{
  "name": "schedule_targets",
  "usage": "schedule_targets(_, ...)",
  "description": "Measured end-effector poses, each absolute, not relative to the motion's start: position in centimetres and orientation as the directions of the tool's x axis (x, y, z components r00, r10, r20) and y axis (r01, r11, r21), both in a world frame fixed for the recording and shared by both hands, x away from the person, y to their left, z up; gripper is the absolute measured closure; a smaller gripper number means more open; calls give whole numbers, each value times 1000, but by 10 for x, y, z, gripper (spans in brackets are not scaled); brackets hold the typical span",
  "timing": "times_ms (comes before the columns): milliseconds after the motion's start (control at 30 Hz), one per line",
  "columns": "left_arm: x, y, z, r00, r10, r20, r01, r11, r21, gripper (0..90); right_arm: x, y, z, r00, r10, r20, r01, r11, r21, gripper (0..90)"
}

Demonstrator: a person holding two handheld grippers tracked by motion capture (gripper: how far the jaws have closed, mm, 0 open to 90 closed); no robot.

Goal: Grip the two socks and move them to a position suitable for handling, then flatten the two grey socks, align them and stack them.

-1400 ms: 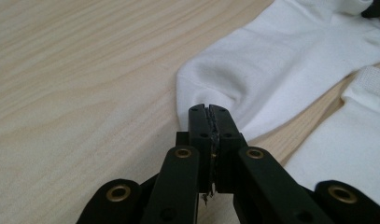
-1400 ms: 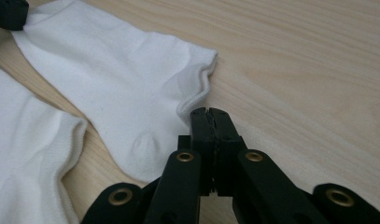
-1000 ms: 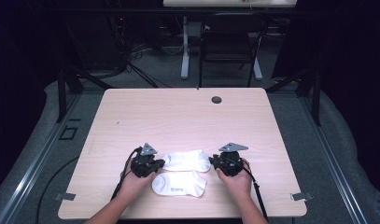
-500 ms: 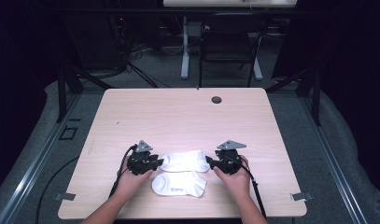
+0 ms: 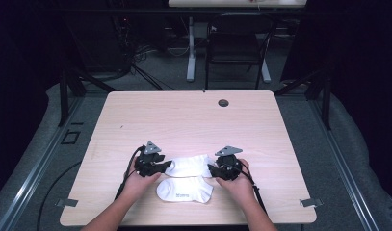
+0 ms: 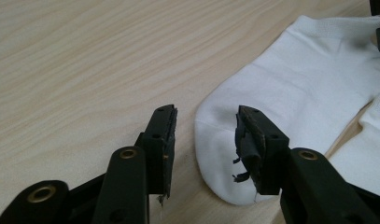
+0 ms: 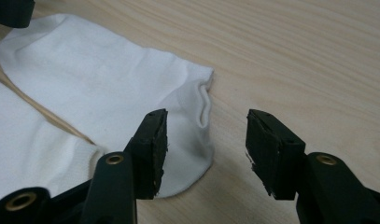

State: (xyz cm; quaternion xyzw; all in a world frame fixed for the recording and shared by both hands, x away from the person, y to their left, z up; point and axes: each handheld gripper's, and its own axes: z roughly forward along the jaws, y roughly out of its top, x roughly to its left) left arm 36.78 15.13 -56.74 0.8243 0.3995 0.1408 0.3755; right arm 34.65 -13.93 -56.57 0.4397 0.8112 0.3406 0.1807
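Socks lie side by side on the near part of the pale wooden worktop [image 5: 184, 120]: the upper sock [image 5: 189, 165] stretched flat between the two hands, the lower sock [image 5: 185, 189] just beside it toward the person, the two apparently touching along one edge.

At the upper sock's rounded toe end sit the left tongs [image 6: 204, 140], whose jaws have just been opening; they stand apart now, with the toe's edge reaching into the gap (the right-hand pad hangs over the fabric, but neither pad presses on it).

At the cuff end sit the right tongs [image 7: 206, 140], jaws also just opened and standing wide. The cuff's folded edge reaches a little way into the gap beside one pad; bare wood shows under the other. Nothing is gripped.

In the high view the left tongs [image 5: 161, 167] and right tongs [image 5: 214, 169] flank the sock, each held low over the worktop.

A small dark round grommet [image 5: 223, 103] sits near the far edge.
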Motion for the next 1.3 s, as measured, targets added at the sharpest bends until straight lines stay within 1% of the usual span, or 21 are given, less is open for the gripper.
schedule_targets(67, 367, 151, -567, 645, 761, -74, 550, -395, 736, 543, 346, -141, -563, -540, 841, 24, 597, 362, 716, 519)
schedule_targets(133, 368, 152, -566, 648, 758, -71, 548, -400, 734, 531, 348, -143, -560, -538, 840, 70, 620, 338, 708, 526)
schedule_targets(200, 369, 151, -566, 646, 760, -76, 556, -400, 728, 534, 349, -143, -558, -529, 844, 88, 635, 325, 701, 527)
schedule_targets(267, 369, 150, -567, 645, 760, -81, 564, -402, 721, 543, 350, -143, -557, -521, 849, 92, 650, 325, 687, 574)
schedule_targets(333, 370, 150, -567, 648, 757, -83, 567, -406, 717, 551, 352, -144, -558, -500, 854, 146, 677, 281, 680, 594)
schedule_targets(433, 372, 149, -568, 640, 765, -69, 565, -408, 717, 554, 355, -143, -560, -469, 869, 157, 702, 260, 663, 625)
schedule_targets(600, 373, 148, -570, 634, 771, -59, 571, -415, 708, 557, 358, -142, -563, -459, 867, 193, 730, 244, 638, 649)
schedule_targets(800, 372, 148, -573, 643, 765, -46, 570, -437, 696, 558, 356, -146, -565, -443, 876, 190, 736, 234, 635, 680)
schedule_targets(933, 372, 149, -576, 648, 760, -56, 580, -444, 683, 599, 356, -148, -567, -437, 879, 192, 745, 234, 624, 688)
schedule_targets(1033, 372, 150, -577, 647, 760, -66, 576, -431, 694, 621, 357, -147, -568, -447, 873, 195, 740, 238, 629, 696)
schedule_targets(1067, 372, 151, -577, 649, 757, -69, 576, -430, 695, 645, 357, -147, -569, -448, 874, 191, 740, 242, 628, 705)
schedule_targets(1167, 372, 152, -577, 652, 755, -71, 575, -432, 695, 693, 358, -146, -571, -452, 872, 186, 741, 252, 622, 757)
schedule_targets(1300, 371, 151, -577, 662, 745, -76, 571, -437, 695, 769, 360, -145, -572, -451, 868, 206, 743, 237, 626, 823)
